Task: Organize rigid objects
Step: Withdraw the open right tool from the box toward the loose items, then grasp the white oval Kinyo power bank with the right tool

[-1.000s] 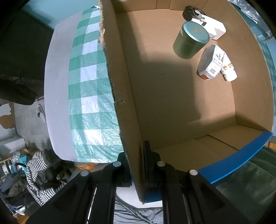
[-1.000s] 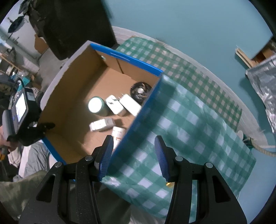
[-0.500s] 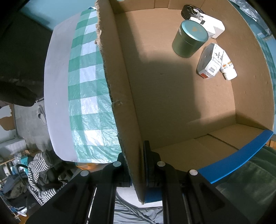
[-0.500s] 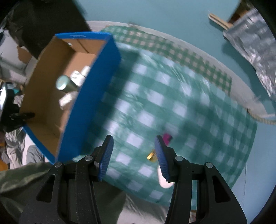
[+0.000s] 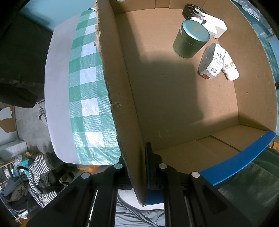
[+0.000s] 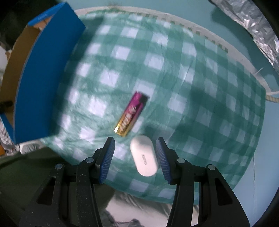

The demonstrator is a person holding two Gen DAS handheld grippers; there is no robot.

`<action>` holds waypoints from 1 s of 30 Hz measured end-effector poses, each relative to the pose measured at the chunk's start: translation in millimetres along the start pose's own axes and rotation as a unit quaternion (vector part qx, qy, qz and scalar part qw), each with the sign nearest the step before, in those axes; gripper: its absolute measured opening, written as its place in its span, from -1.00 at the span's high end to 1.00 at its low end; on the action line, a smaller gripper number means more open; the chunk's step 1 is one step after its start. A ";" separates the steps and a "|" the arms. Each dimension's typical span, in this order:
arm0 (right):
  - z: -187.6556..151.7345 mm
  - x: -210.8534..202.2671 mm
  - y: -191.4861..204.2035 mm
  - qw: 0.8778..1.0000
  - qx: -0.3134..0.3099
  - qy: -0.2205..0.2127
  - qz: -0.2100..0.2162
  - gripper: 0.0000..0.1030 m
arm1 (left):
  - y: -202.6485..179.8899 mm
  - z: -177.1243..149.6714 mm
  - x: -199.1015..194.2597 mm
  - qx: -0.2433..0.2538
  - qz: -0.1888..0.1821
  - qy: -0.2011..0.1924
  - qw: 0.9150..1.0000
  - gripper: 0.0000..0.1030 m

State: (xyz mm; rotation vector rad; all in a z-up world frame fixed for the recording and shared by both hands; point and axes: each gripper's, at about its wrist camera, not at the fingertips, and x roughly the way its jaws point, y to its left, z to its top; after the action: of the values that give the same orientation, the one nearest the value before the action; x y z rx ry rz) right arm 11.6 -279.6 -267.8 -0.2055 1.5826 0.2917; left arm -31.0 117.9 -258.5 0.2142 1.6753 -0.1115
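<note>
My left gripper (image 5: 139, 167) is shut on the near wall of the cardboard box (image 5: 122, 97). Inside the box lie a green tin (image 5: 191, 41), a white adapter (image 5: 212, 28), a black round object (image 5: 189, 11), a white carton (image 5: 211, 62) and a white bottle (image 5: 230, 69). My right gripper (image 6: 135, 155) is open above the green checked cloth (image 6: 174, 69). A white oval case (image 6: 143, 156) lies between its fingers, not touched. A pink and gold packet (image 6: 131, 114) lies just beyond. The box (image 6: 43, 78) stands at the left in this view.
The table edge (image 5: 55, 87) runs left of the box, with a chair and striped clothes (image 5: 41, 178) below. Silver foil (image 6: 252, 26) lies at the far right. A rope (image 6: 272, 96) hangs at the cloth's right edge.
My right gripper has swung right, away from the box, and down over the white case and the packet. My left gripper still holds the box wall.
</note>
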 end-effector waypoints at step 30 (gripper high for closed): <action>-17.7 50.2 -6.9 0.999 0.009 0.026 -0.019 0.28 | 2.2 -0.7 2.2 -0.001 -0.003 0.000 1.000 0.80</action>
State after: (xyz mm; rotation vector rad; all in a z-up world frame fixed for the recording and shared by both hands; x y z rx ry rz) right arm -4.8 -289.1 -318.0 -0.2307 1.6302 0.2434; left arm -31.5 120.4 -260.6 0.2066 1.6767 -0.1142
